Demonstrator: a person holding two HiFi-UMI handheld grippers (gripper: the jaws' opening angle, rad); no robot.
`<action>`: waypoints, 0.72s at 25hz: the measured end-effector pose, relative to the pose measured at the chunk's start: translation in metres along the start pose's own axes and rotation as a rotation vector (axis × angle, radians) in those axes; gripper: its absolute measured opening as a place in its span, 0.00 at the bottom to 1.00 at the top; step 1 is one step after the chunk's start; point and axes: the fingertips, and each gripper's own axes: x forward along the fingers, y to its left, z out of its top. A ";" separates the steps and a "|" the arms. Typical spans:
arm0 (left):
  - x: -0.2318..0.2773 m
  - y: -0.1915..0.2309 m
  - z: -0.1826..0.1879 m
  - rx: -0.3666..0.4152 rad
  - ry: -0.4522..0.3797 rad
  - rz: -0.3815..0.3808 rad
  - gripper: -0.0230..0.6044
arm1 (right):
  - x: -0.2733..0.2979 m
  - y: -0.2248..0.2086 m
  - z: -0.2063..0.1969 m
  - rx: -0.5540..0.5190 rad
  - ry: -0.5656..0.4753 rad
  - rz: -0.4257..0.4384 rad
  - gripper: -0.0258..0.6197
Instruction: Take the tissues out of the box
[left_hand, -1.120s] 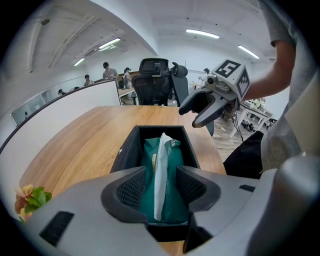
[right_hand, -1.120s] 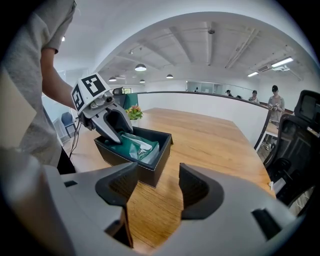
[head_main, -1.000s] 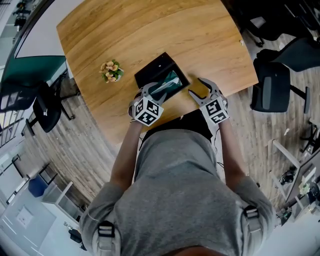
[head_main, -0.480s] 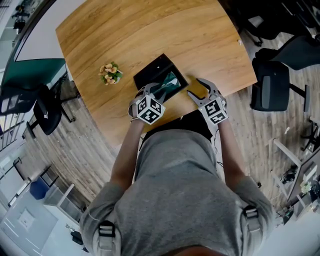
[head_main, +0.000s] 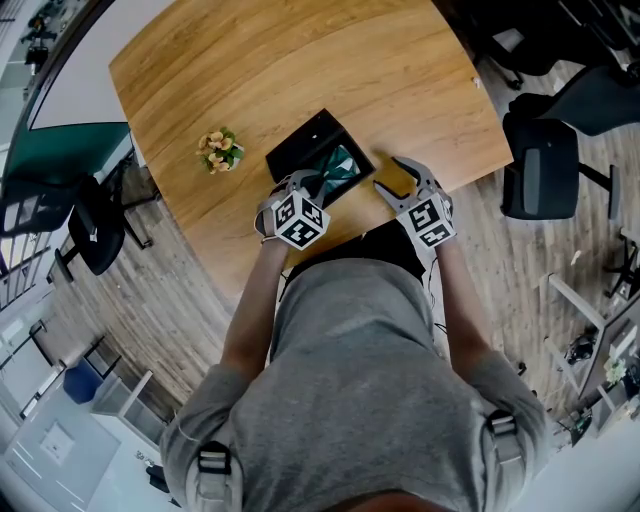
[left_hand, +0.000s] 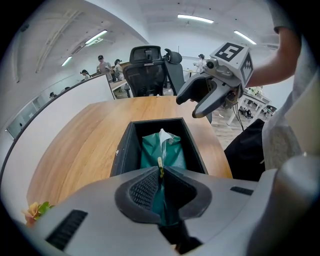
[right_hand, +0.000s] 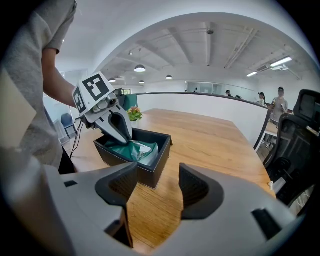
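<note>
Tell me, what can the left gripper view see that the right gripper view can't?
Only the left gripper view: the left gripper from behind, its jaws having just been closing onto the green tissue pack now pinched between them, and the right gripper hanging open ahead. Only the right gripper view: its own jaws wide apart over the bare table, nothing between them, and the left gripper from outside, dipping into the black box. Both show the black box, the green tissue pack inside it and the wooden table.
</note>
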 end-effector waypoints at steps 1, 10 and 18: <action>0.000 0.000 0.000 0.007 0.000 0.003 0.11 | 0.000 0.000 0.001 -0.002 -0.001 0.001 0.45; 0.000 -0.001 -0.002 0.036 -0.007 0.024 0.07 | 0.002 0.004 0.006 -0.018 -0.005 0.003 0.45; -0.009 0.001 0.000 0.018 -0.036 0.035 0.07 | -0.002 0.007 0.010 -0.030 -0.012 -0.006 0.45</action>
